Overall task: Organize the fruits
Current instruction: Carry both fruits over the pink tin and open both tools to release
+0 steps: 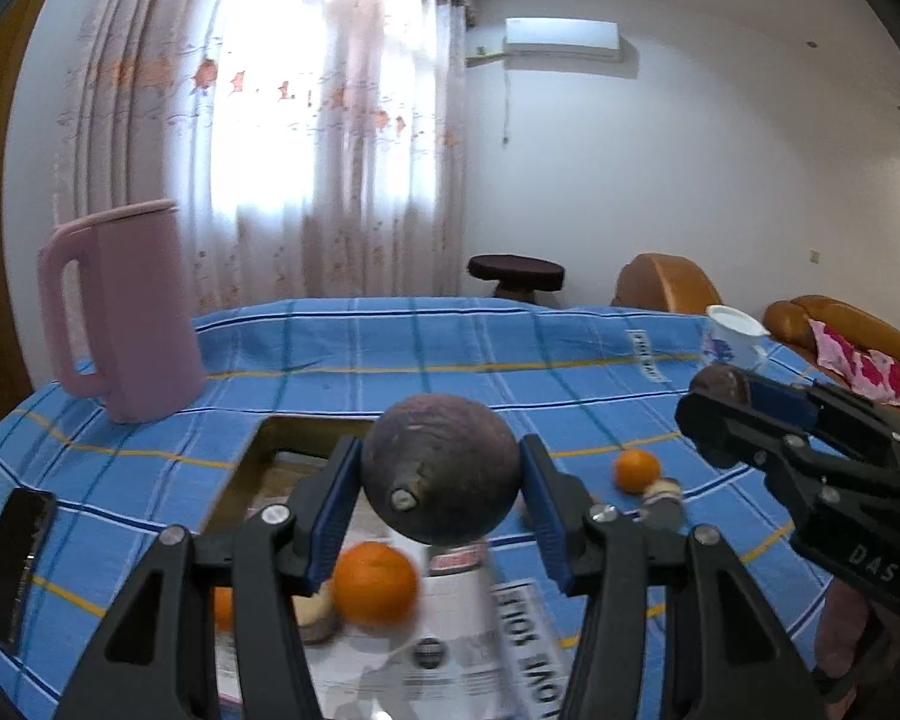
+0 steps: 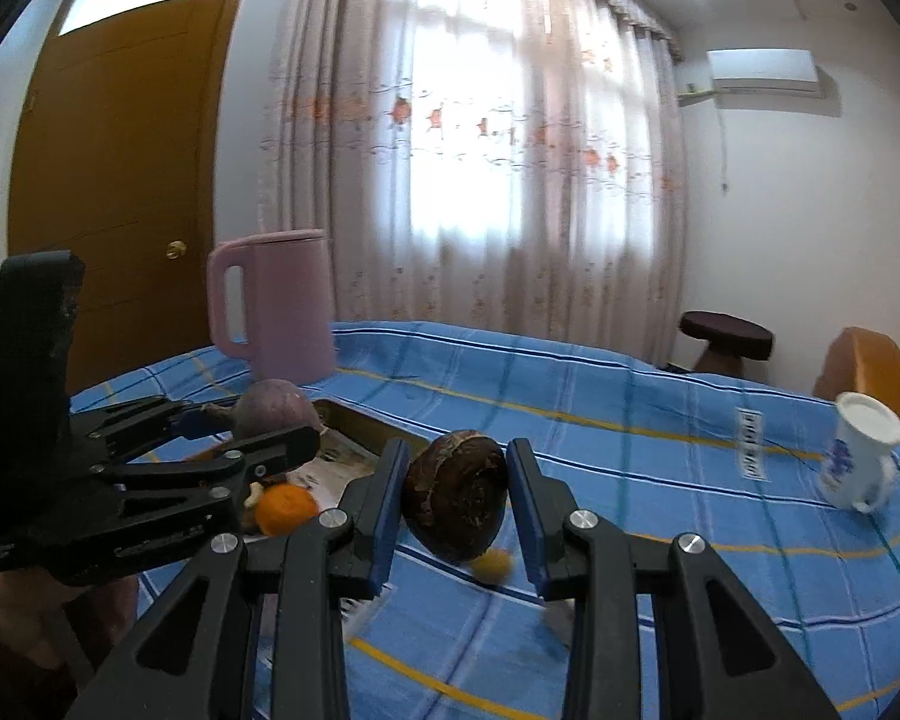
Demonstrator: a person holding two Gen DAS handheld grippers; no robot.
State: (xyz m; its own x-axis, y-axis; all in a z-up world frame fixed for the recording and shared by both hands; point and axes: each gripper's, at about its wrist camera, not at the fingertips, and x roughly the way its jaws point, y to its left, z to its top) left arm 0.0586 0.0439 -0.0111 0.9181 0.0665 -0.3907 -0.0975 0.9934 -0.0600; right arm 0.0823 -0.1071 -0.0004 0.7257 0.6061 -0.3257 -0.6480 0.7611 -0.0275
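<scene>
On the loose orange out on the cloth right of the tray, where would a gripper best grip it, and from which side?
Grip the orange across its widest middle, coming from above. It is round, so any axis works, but a small jar sits close on its near right, so keep the fingers off that side.

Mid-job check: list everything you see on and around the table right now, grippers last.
Purple round fruit: 1, dark purple, held above the tray.
Brown fruit: 1, dark brown, held above the tablecloth.
Oranges: 3 visible, orange; one in the tray, one partly hidden behind the left gripper's finger, one on the cloth.
Tray: 1, brassy rim, lined with newspaper, centre of table.
Jug: 1, pink, far left.
Cup: 1, white with blue print, far right.
Phone: 1, black, left edge.
Tablecloth: 1, blue plaid.
Left gripper: shut on the purple fruit.
Right gripper: shut on the brown fruit.
</scene>
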